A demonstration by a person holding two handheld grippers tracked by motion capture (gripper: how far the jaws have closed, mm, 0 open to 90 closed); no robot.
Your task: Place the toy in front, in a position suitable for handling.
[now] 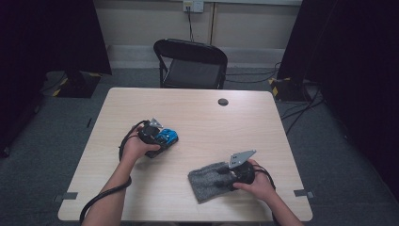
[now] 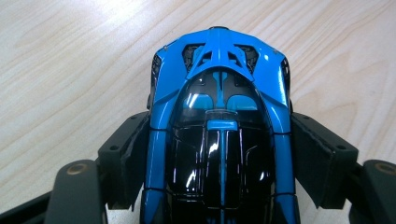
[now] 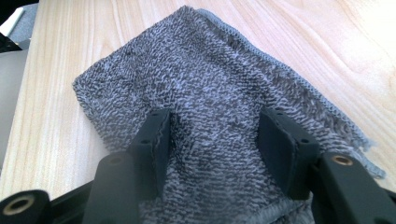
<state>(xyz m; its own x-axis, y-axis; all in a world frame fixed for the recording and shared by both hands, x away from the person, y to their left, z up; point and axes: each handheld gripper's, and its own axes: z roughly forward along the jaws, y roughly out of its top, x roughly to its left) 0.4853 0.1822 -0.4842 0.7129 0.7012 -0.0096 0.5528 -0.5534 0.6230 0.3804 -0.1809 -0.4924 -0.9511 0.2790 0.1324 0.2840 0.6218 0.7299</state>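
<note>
Left gripper view: left tongs (image 2: 219,154) gripping glossy toy car (image 2: 219,116) flanks, rigid, slippery. Right tongs (image 3: 217,140) half-open, pressing soft towel (image 3: 205,79), gathering centre fold.

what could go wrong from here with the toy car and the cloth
The left gripper has its fingers against the glossy sides of the blue toy car; it could slip or roll away. The right gripper is open on the grey cloth; closing might bunch it or catch too little.

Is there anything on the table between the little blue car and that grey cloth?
Nothing visible. Bare tabletop separates the blue toy car, sitting between the left gripper's fingers, from the grey cloth under the right gripper.
</note>
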